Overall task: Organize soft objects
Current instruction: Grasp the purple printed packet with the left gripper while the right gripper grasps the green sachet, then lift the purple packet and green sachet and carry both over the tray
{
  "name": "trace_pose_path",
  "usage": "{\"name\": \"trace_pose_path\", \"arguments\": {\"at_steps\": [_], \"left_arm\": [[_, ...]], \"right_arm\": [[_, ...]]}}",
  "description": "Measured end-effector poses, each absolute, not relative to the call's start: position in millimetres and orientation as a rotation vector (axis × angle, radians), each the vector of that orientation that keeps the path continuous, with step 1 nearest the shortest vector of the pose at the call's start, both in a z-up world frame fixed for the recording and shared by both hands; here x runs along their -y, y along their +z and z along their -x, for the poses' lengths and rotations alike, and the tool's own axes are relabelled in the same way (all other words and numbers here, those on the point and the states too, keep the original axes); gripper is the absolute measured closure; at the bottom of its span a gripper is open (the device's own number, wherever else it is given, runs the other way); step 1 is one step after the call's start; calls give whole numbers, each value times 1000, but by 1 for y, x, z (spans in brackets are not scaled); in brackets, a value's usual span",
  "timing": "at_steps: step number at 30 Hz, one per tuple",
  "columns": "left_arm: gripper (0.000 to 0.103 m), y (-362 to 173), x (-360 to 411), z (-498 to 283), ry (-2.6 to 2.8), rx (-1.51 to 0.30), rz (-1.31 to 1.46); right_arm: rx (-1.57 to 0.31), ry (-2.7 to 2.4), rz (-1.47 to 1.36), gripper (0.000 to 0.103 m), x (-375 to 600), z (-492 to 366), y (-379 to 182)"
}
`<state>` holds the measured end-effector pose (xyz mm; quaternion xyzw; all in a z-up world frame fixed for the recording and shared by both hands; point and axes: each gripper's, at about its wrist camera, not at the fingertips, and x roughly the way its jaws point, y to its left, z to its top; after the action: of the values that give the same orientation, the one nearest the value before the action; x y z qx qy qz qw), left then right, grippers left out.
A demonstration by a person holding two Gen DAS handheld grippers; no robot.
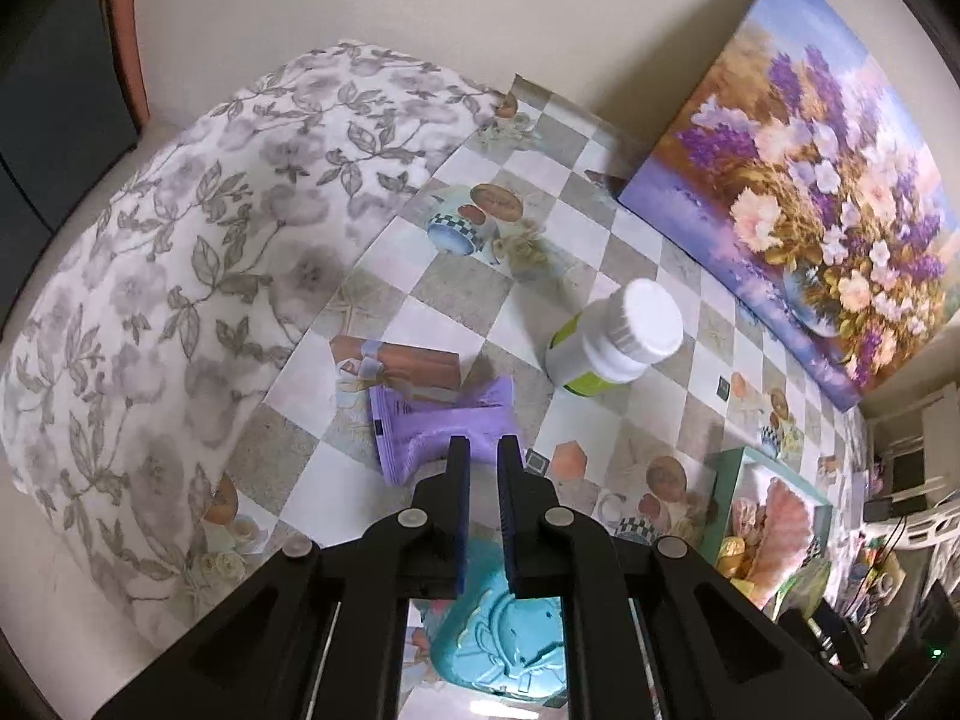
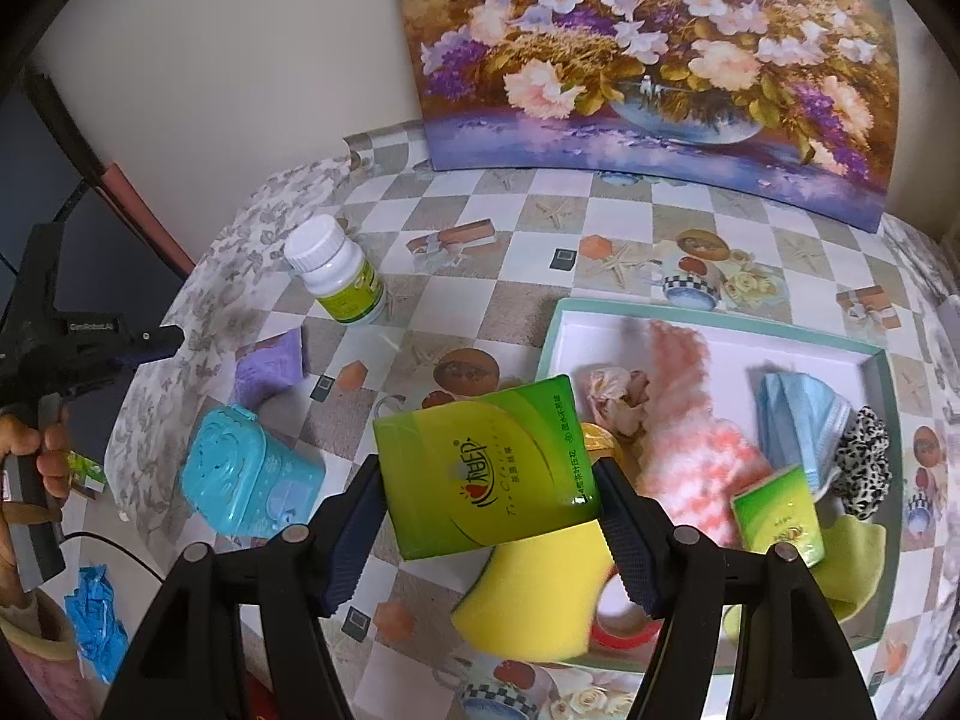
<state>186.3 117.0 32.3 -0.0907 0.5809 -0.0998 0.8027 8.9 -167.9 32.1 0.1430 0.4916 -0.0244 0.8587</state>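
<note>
My right gripper point(image 2: 489, 501) is shut on a green tissue pack point(image 2: 486, 468), held above the table left of the white tray point(image 2: 708, 321). The tray holds a pink fluffy cloth point(image 2: 690, 420), a blue face mask point(image 2: 798, 414), a leopard scrunchie point(image 2: 864, 462), a small green tissue pack point(image 2: 777, 513) and a yellow cloth point(image 2: 852, 564). A yellow sponge point(image 2: 534, 594) lies over its front left corner. My left gripper point(image 1: 483, 450) hovers just above a purple packet point(image 1: 444, 426), jaws nearly closed with a narrow gap, holding nothing; the packet also shows in the right wrist view point(image 2: 270, 363).
A white-capped pill bottle point(image 1: 612, 342) stands near the purple packet. A turquoise plastic case point(image 2: 246, 474) lies at the table's left. A flower painting point(image 2: 654, 54) leans on the back wall. A floral cloth point(image 1: 180, 252) covers the left end. A red tape roll point(image 2: 624, 624) sits by the sponge.
</note>
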Motion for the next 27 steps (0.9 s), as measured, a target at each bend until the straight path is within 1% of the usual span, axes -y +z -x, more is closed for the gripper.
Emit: {"name": "trace_pose_path", "arguments": {"at_steps": [3,5,6,7,8,9,10,12,15,17,20,27], "left_arm": [[94,25,-116,-189,-203,-1251,177],[92,13,-119,-193,-167,-1283,137],[85,8,-120,-195,-156,-1297,127],[71,2,-122,-197,-148,-1312,125],[62,-5,-124,-201,-141,-1324,132],[50,-10,-125,-204,-137,-1331,138],[45,-15,-125,-206,-133,-1340,146],[45,-23,-123,-212,-140,-1357,139],[41,-35,-117,-219,-161,-1377,121],[40,-45,-116,-223,-164,-1395,138],[35,-58,-116,-227,-162,-1426,147],[35,-75,-122,-231,-169,-1448,226]], "right_arm": [[-1027,-48,-310,32,174,-4,34],[-1031,-57,-312,32,179,-3,33],[-1033,-61,-313,32,181,-3,32],[-1035,-67,-316,32,183,-3,32],[-1035,-72,-322,32,185,-3,32],[-1033,-73,-328,32,186,-3,32],[-1032,-72,-329,32,187,-4,32],[-1032,-71,-322,32,187,-4,33],[-1034,-75,-316,32,187,-5,32],[-1036,-77,-314,32,187,-6,32],[-1036,-79,-304,32,186,-7,33],[-1043,-79,-289,32,184,-9,32]]}}
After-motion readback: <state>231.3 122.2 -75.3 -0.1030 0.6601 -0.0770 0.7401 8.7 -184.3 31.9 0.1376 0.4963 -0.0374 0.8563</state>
